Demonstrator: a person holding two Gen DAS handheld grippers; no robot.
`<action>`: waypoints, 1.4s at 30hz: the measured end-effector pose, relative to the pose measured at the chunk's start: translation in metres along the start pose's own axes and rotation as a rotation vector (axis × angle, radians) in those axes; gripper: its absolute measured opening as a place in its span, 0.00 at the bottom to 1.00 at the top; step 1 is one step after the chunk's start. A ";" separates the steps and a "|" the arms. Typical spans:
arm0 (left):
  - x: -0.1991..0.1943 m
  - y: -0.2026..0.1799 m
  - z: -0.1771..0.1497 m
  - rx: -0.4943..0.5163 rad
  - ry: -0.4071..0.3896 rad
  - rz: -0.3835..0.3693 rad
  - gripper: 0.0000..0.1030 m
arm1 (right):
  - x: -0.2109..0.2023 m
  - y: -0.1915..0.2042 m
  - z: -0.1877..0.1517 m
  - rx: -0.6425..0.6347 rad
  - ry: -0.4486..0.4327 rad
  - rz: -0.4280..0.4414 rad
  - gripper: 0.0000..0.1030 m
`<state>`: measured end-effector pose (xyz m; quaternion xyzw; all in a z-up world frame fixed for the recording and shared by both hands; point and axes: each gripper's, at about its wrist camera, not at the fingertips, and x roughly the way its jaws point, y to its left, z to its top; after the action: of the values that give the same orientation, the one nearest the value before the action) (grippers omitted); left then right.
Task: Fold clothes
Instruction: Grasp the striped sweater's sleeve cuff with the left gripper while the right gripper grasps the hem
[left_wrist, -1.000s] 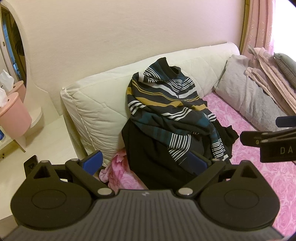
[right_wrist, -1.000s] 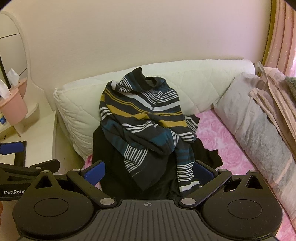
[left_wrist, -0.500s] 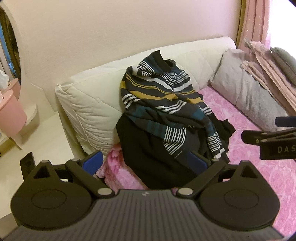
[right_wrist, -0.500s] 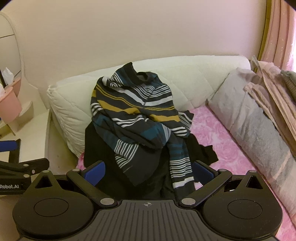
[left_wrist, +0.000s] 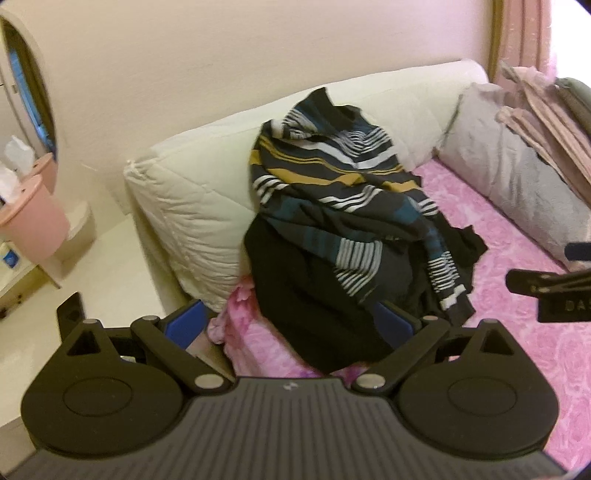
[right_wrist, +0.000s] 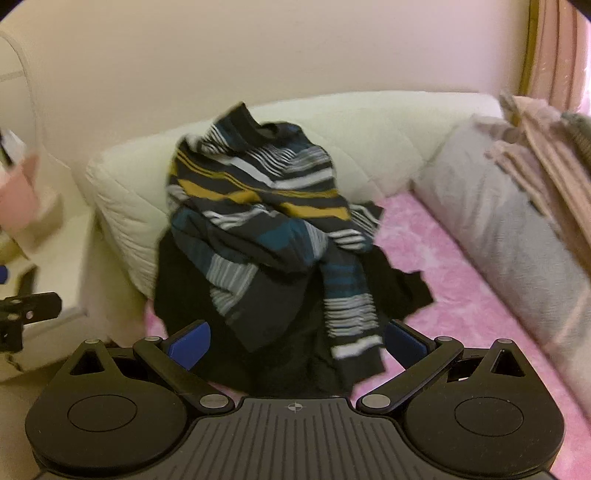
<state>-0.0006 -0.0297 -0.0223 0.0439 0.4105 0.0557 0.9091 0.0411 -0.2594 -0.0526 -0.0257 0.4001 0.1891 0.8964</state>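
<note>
A striped sweater (left_wrist: 332, 192) is heaped on top of a black garment (left_wrist: 314, 295) on the pink bed sheet (left_wrist: 517, 332), leaned against the far white headboard cushion (left_wrist: 192, 206). The left gripper (left_wrist: 290, 325) is held near the pile with its fingers spread wide and nothing between them. The right gripper (right_wrist: 295, 341) is held the same way, spread wide and empty. A grey pillow (right_wrist: 498, 221) is seen on the right.

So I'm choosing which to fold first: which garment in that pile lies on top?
The striped sweater. Its yellow, white and teal bands drape over the plain black garment, which shows only beneath and beside it.
</note>
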 end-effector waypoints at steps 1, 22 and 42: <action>0.000 0.003 0.000 -0.003 -0.011 0.005 0.94 | 0.003 -0.002 0.000 0.004 0.004 0.002 1.00; 0.211 0.022 0.137 0.562 -0.170 -0.070 0.94 | 0.144 0.011 0.084 -0.100 0.000 0.015 1.00; 0.313 0.005 0.199 0.748 -0.224 -0.199 0.31 | 0.324 0.027 0.151 -0.194 0.163 0.060 0.47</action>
<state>0.3545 0.0114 -0.1224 0.3376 0.3030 -0.1912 0.8704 0.3353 -0.1017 -0.1830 -0.1157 0.4518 0.2510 0.8482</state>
